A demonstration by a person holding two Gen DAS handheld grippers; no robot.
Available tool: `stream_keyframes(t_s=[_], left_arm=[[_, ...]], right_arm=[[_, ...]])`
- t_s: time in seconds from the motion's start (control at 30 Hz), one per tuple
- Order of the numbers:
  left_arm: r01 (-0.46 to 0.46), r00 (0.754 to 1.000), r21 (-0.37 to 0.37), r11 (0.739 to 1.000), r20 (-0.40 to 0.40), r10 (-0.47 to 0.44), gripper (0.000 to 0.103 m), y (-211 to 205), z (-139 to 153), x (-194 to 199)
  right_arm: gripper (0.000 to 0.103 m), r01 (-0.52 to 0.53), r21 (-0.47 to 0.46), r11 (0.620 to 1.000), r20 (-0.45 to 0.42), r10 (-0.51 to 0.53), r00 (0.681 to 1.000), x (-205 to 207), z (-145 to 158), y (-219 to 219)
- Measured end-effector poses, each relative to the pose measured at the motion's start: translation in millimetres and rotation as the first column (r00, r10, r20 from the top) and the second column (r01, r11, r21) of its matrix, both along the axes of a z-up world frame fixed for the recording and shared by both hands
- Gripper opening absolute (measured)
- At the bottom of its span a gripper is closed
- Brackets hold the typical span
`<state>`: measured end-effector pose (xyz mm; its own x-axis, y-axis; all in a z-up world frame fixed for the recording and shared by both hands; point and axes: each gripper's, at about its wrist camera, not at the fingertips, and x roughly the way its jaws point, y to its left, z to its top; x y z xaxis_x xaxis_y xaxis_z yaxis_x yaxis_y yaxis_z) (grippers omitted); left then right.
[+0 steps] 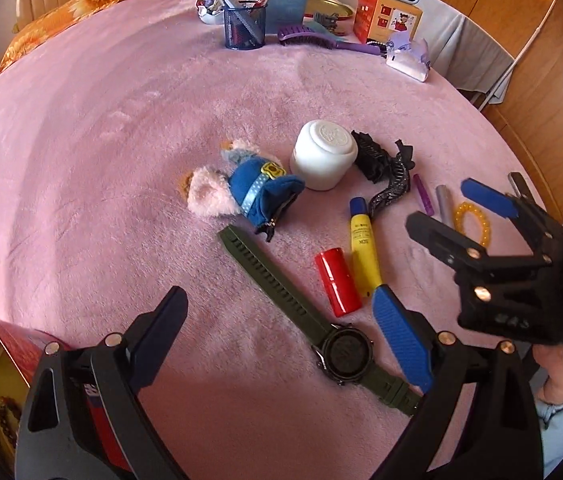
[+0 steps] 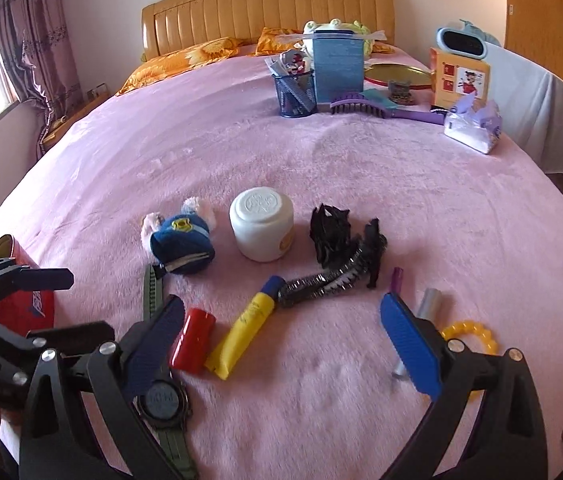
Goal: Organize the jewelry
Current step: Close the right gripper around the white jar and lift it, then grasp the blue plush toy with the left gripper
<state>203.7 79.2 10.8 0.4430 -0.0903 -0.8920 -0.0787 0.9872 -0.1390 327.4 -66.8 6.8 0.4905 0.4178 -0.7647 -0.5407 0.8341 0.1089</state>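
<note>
A green-strapped watch (image 1: 345,352) lies on the pink blanket between the fingers of my open, empty left gripper (image 1: 281,320); it also shows in the right wrist view (image 2: 163,398). A yellow bead bracelet (image 1: 473,222) (image 2: 471,334) lies at the right. My right gripper (image 2: 281,328) is open and empty, above a red tube (image 2: 193,344) and a yellow tube (image 2: 243,328); it shows in the left wrist view (image 1: 461,212) near the bracelet. A red tin box (image 1: 9,344) (image 2: 25,300) stands at the left, with beads inside.
A plush toy (image 1: 241,188), a white jar (image 1: 323,154), a black hair clip (image 1: 385,168) and small purple and silver tubes (image 1: 423,194) lie mid-bed. A pen cup (image 2: 295,94), purple brush (image 2: 355,106), boxes and tissues (image 2: 471,128) stand at the far side.
</note>
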Motion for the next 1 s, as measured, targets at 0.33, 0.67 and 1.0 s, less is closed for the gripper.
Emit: stream_keyframes(t_s=[0.33, 0.67, 1.0], left_arm=[[-0.004, 0.998, 0.023, 1.000, -0.064, 0.005, 0.091, 31.2, -16.1, 22.4], [0.001, 0.997, 0.017, 1.000, -0.074, 0.001, 0.092, 28.4, -25.1, 42.4], [0.028, 0.996, 0.089, 0.996, -0.093, -0.020, 0.092, 9.8, -47.4, 89.1]], right_arm=[[0.099, 0.035, -0.018, 0.999, -0.142, -0.037, 0.989, 79.2, -47.7, 50.0], [0.059, -0.002, -0.050, 0.999, -0.050, 0.000, 0.999, 56.3, -33.6, 44.8], [0.059, 0.020, 0.020, 1.000, 0.019, -0.020, 1.000, 3.2, 0.9, -29.4]])
